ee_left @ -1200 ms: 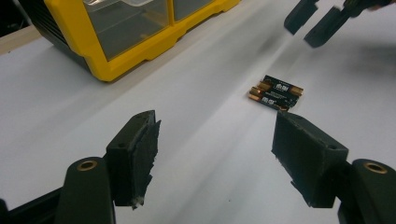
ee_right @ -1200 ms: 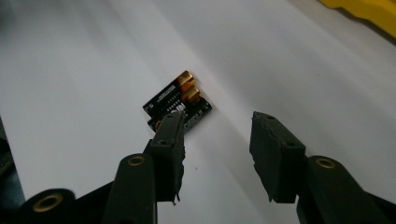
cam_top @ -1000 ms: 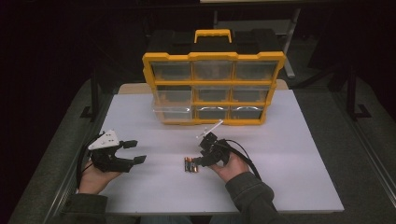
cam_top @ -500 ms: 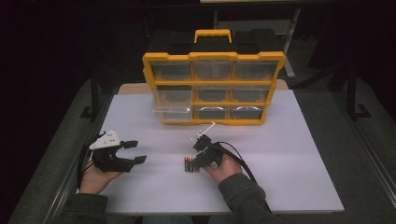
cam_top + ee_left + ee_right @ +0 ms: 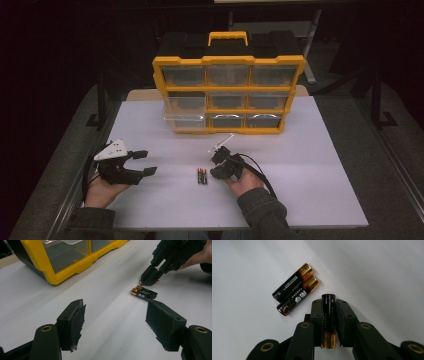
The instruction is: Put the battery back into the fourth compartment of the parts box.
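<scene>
Two black-and-gold AA batteries [image 5: 201,176] [image 5: 295,290] [image 5: 144,293] lie side by side on the white table [image 5: 310,165]. Just to their right my right gripper [image 5: 216,172] [image 5: 329,302] [image 5: 149,280] points down at the table. Its jaws have just been closing and now press on a third battery [image 5: 329,315], which lies lengthwise between the pads with its gold end towards the camera. My left gripper [image 5: 145,162] [image 5: 115,327] rests at the table's left side, open, with nothing between its jaws, and faces the batteries.
A yellow organiser [image 5: 227,95] [image 5: 70,267] with clear drawers and a handle stands upright at the back middle of the table. One lower-left drawer is pulled out slightly. Dark floor and frame legs surround the table.
The right gripper's jaws have narrowed around one battery beside the pair, and the hand has shifted slightly. The left gripper has stayed still.
</scene>
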Tool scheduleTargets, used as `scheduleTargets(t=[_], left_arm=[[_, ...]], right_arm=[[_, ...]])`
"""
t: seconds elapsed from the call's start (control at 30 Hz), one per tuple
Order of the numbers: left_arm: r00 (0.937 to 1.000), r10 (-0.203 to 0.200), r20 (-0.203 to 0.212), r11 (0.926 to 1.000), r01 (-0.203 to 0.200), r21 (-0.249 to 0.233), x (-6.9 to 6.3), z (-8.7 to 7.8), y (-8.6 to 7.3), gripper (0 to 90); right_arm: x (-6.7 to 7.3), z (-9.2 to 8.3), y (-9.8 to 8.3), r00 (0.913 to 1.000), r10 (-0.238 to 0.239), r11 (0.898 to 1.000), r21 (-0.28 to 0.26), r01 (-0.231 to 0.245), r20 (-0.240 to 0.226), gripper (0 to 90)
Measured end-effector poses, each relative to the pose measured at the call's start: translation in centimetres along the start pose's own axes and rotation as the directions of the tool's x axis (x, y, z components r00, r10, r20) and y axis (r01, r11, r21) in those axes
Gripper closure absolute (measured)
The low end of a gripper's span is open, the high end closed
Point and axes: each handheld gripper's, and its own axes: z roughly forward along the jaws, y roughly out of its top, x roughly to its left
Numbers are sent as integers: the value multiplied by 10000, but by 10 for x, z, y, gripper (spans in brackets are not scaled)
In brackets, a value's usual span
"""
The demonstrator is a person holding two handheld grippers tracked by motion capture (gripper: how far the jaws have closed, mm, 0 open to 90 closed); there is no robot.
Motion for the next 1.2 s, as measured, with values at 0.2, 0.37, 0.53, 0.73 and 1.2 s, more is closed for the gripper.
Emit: scheduleTargets(t=[0.2, 0.37, 0.53, 0.73, 1.2], left_arm=[[10000, 45, 28, 9999, -45, 96, 0, 1, 1, 309], [10000, -30, 42, 10000, 30, 33, 1, 0, 0, 308], [10000, 42, 90, 10000, -42, 35, 0, 0, 0, 308], [9999, 22, 112, 10000, -23, 97, 0, 1, 0, 307], [9998, -74, 161, 10000, 74, 26, 0, 0, 0, 298]], right_arm=[[-7, -5, -2, 9987, -192, 9997, -135, 186, -464, 761], [-13, -21, 1, 9980, -281, 9990, -377, 259, -574, 761], [-22, -40, 5, 9970, -293, 9972, -708, 241, -722, 761], [-32, -54, 11, 9951, -341, 9961, -848, 261, -933, 761], [-53, -94, 40, 9887, -981, 9864, -1427, 816, -1131, 761]])
